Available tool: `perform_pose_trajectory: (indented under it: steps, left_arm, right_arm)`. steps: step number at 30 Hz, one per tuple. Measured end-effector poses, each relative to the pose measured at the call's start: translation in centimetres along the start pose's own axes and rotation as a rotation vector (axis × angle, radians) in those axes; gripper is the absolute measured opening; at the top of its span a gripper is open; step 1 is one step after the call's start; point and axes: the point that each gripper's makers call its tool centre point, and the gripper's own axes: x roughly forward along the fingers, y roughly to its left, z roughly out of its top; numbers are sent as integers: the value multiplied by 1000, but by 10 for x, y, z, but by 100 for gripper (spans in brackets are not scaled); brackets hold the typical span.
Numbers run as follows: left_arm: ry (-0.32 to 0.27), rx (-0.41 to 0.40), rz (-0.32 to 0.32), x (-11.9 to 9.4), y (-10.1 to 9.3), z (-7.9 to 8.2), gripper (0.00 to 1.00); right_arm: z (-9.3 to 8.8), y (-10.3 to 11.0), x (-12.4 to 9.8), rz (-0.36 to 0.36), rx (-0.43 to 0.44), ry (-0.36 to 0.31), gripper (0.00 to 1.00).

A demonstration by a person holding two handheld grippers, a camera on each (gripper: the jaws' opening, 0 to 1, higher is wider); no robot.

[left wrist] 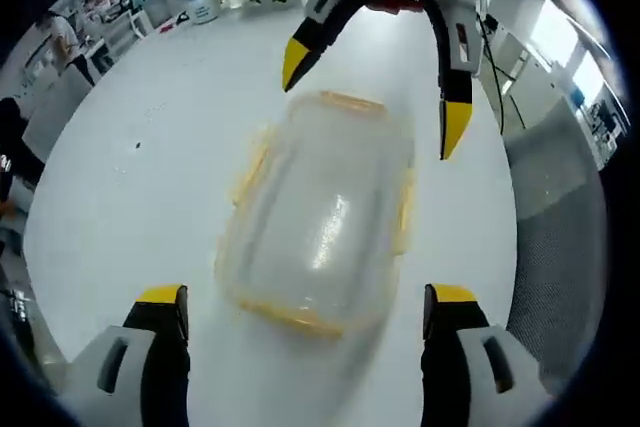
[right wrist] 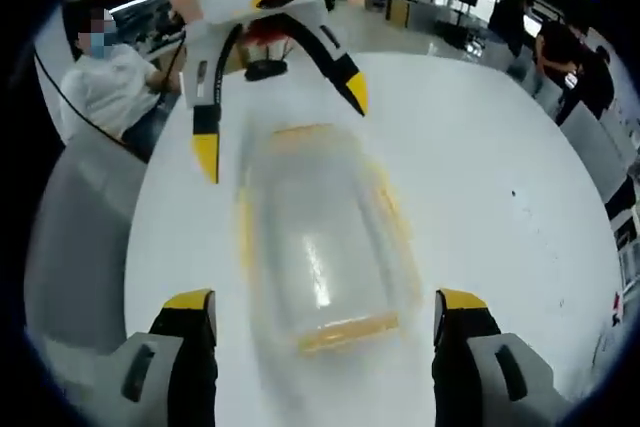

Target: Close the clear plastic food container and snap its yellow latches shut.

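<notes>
- The clear plastic food container [left wrist: 320, 222] lies on the white worktop [left wrist: 140, 197], right between the two claws. It looks blurry in both views.
- Its lid seems to sit on top already. I cannot tell if it is pressed all the way down.
- The yellow latches [left wrist: 403, 212] run along its sides and ends. They look like they stick out a bit, so I think they are not snapped shut yet.
- In the right gripper view the box [right wrist: 320, 247] has a yellow latch [right wrist: 348, 330] at the end nearest that claw.
- The left claw [left wrist: 305, 307] is spread wide and grips nothing. Its tips sit on each side of the box's near end.
- The right claw [right wrist: 325, 312] is spread wide too, with nothing in it. It faces the left claw from the other end of the box.
- The step in hand looks like getting ready to snap the latches.
- Next, a claw tip needs to push a latch down flat against the box until it clicks, while the other claw keeps the box from sliding.
</notes>
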Motion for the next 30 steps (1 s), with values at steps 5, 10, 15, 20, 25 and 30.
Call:
perform_pose_trajectory:
  steps: [5,10,15,20,25,30]
  left_arm:
    - [-14,-17,18,-5,-1,-8,98]
    - [-84,-162,14,-10,4,-8,98]
    - [-113,-207,33,-18,11,-12,98]
    - [-149,-248,43,-24,13,-13,98]
    - [-187,-299,50,-29,10,-16,97]
    - [-245,-378,58,-34,9,-19,96]
  right_arm:
    - [3,-5,-9,-40,53,-51,90]
    - [6,-9,-17,-72,98,-88,87]
    - [2,-7,-20,-76,136,-90,87]
    - [-1,-4,-26,-94,174,-112,87]
    - [-1,-5,-32,-116,220,-157,87]
    - [-5,-5,-40,-141,264,-186,85]
